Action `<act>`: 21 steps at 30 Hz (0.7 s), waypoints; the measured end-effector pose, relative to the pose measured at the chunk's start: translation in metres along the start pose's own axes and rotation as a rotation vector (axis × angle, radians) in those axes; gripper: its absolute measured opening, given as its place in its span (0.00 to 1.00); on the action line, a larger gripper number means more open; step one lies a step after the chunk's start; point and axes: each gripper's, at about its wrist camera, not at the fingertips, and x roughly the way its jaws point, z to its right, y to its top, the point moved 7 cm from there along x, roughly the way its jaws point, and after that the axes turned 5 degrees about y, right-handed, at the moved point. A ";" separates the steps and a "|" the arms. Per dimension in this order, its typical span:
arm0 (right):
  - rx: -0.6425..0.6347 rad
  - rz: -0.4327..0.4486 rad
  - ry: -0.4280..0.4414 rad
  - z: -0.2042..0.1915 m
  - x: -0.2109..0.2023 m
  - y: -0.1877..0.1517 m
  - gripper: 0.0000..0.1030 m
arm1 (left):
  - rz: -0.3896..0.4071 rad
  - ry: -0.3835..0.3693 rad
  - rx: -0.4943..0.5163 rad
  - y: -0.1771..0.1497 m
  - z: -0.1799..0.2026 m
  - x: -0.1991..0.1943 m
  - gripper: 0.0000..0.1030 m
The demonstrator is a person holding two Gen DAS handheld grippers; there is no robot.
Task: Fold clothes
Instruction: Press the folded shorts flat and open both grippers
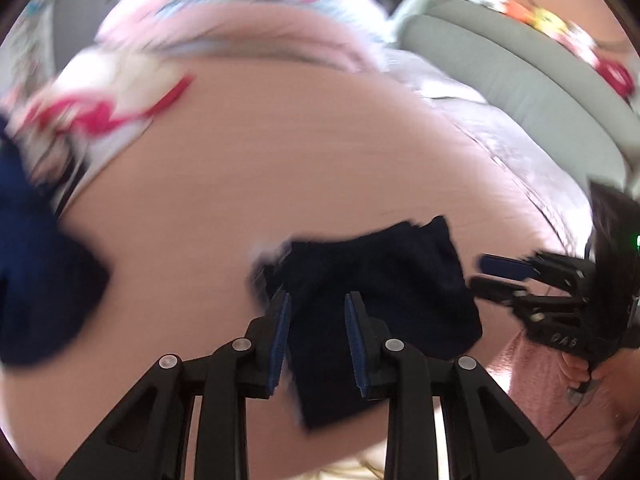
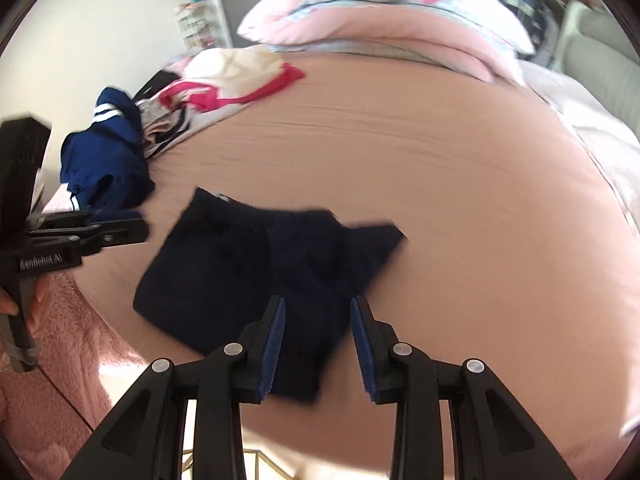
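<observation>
Right wrist view gives us the clearer look: a folded navy garment lies flat on the pink bedsheet, centre of frame toward six o'clock, and our right gripper hovers over its near edge with fingers apart and nothing pinched between the blue pads. At nine o'clock we see our left gripper held clear of the cloth, beside a heap of unfolded clothes at ten o'clock, blue, white and pink. A pink pillow sits at twelve. Left wrist view is blurred, yet we make out the left gripper with fingers parted above the same navy garment, empty, and the right gripper at three o'clock.
</observation>
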 end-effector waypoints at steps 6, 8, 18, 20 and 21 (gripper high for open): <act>-0.063 -0.069 0.028 -0.012 0.060 0.021 0.28 | -0.064 0.054 0.083 -0.002 0.017 0.048 0.20; -0.058 -0.074 0.004 -0.006 0.074 0.023 0.25 | -0.067 0.054 0.050 -0.005 0.002 0.047 0.18; 0.152 0.044 0.023 0.017 0.023 0.001 0.29 | -0.016 -0.023 -0.163 -0.023 -0.015 0.011 0.18; 0.118 0.032 0.057 -0.004 0.026 -0.003 0.29 | -0.019 -0.043 -0.120 -0.025 -0.002 0.010 0.18; 0.084 0.016 0.068 -0.014 0.028 -0.007 0.29 | -0.022 -0.053 -0.085 -0.027 0.009 0.010 0.18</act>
